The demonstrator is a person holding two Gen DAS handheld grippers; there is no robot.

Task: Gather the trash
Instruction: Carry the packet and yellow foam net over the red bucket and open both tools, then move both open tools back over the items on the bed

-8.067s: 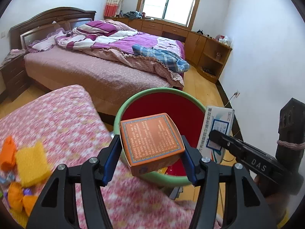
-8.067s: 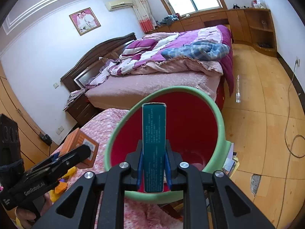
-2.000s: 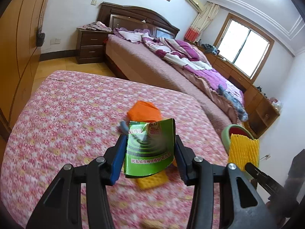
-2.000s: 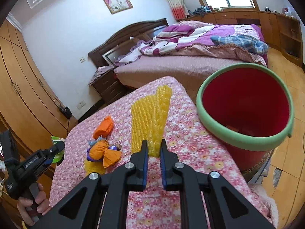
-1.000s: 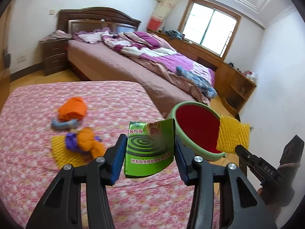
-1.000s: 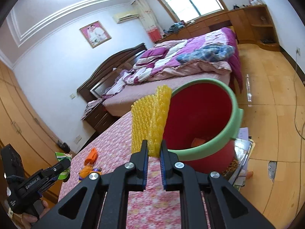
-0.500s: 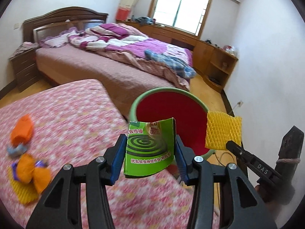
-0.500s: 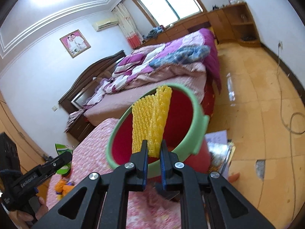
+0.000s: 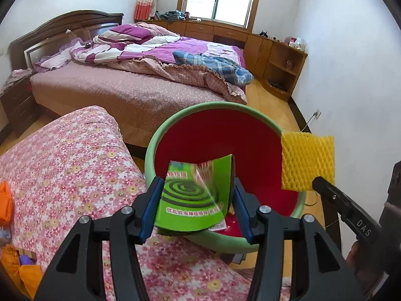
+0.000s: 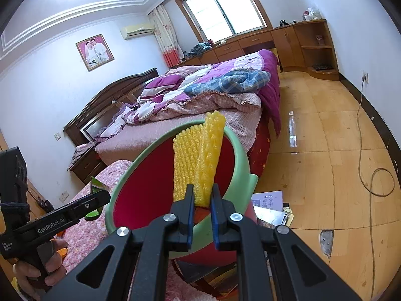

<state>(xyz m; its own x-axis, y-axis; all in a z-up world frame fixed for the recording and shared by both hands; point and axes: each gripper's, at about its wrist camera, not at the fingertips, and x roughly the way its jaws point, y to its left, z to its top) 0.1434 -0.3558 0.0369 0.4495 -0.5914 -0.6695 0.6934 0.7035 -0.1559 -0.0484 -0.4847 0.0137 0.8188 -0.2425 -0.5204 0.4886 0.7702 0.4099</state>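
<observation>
Bucket [image 9: 226, 135] sits off the worktop [image 9: 65, 165] edge. Your left gripper [image 9: 195, 208] over it, jaws just been opening, green packet [image 9: 193, 195] loose between them. Right gripper [image 10: 202, 209] jaws clamped on yellow foam [image 10: 198, 160], above the rim.

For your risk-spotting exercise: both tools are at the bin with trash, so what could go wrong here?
1. The left tool has just been opening; the green mosquito-coil packet hangs over the bin's near rim and might fall outside.
2. The yellow foam net, pinched in the right tool, is light and could snag the rim.
</observation>
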